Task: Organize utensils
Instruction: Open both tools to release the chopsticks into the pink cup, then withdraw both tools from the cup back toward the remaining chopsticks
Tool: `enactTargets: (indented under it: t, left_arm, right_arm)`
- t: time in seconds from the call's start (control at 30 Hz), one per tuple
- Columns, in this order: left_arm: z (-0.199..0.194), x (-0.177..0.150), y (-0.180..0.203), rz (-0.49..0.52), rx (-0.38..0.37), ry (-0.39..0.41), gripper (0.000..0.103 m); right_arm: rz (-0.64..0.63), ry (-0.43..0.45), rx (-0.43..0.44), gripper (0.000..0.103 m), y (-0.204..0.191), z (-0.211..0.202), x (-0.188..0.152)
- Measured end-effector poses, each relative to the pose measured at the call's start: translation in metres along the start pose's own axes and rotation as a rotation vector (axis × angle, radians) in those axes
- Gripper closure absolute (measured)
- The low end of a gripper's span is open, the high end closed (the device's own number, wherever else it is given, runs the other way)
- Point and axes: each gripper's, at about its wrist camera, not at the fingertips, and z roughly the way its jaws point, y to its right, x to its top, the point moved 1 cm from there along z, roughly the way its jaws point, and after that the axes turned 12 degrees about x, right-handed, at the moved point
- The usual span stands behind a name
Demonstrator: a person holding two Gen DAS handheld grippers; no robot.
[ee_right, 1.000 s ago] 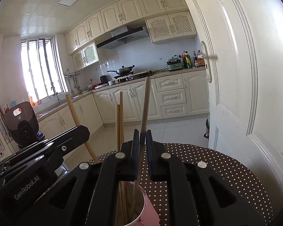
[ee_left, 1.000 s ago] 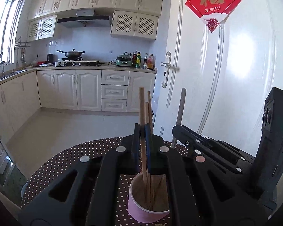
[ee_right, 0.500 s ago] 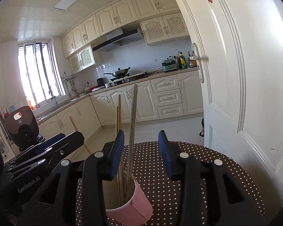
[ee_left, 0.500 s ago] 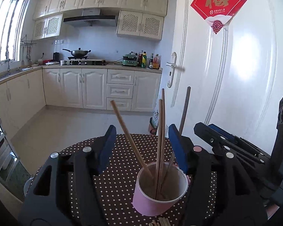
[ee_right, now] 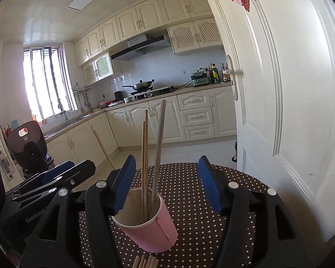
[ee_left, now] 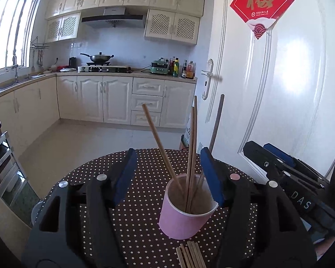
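- Left gripper [ee_left: 167,176]: jaws part-spread, just been opening; nothing pinched; the pink cup [ee_left: 185,212] sits between and just ahead of its blue pads [ee_left: 125,174], untouched.
- Right gripper [ee_right: 166,183]: jaws likewise part-spread, just been opening; nothing held; cup rim lies near its left pad, whether touching cannot be told.
- Chopsticks in cup [ee_left: 191,156]: four seen, standing on end; three near-upright, one leaning away to the left; released, resting on the cup wall.
- Loose chopsticks [ee_left: 191,254]: a bundle flat on the dotted table [ee_left: 145,223], at the near foot of the cup, below and behind both sets of fingertips; long axes run roughly along the grippers' pointing line.
- Governing relation: remaining stock lies nearer than the cup, so either gripper would likely need to draw back and dip; bundle sits about centred under each, neither clearly closer.
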Motion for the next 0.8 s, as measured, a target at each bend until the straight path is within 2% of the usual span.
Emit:
enactTargets:
  t: [0.2,0.43,0.6,0.67,0.8]
  left_arm:
    - [-0.016,-0.007,-0.002,0.002,0.016,0.018,0.040]
    - [-0.038,-0.017,-0.001,0.028,0.027,0.037,0.032]
    - [-0.048,-0.024,-0.002,0.038,0.034,0.038,0.028]
    - [-0.050,-0.028,-0.002,0.046,0.038,0.030,0.023]
    - [-0.049,-0.039,-0.003,0.064,0.068,0.007,0.020]
  right_arm:
    - [-0.005,0.001,0.001,0.043,-0.001,-0.008,-0.001]
    - [-0.014,-0.017,0.000,0.032,-0.003,-0.020,-0.009]
    - [-0.014,-0.037,0.005,0.026,-0.001,-0.029,-0.018]
    - [-0.023,-0.047,-0.001,0.022,-0.001,-0.032,-0.023]
    - [-0.023,-0.070,-0.007,0.018,0.001,-0.037,-0.031]
